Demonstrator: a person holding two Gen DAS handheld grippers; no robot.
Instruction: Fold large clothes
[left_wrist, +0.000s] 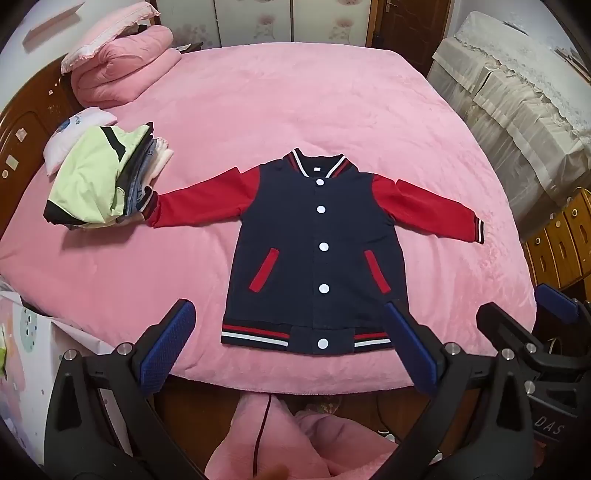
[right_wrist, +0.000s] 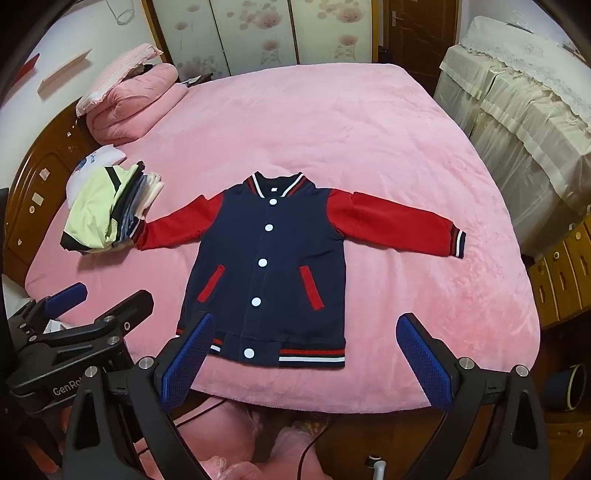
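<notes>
Both grippers hover low at the near edge of the bed (left_wrist: 258, 96), side by side and pointing toward its far end. The left gripper (left_wrist: 291, 343) has its fingers (left_wrist: 168, 343) spread wide and grips nothing; the right gripper (right_wrist: 306, 362) is likewise spread and empty-handed. The jacket (right_wrist: 266, 266) lies flat and buttoned on the pink cover, sleeves stretched out left and right, its striped hem nearest, just beyond the fingertips. Its left cuff touches a stack of folded clothes (left_wrist: 99, 184).
</notes>
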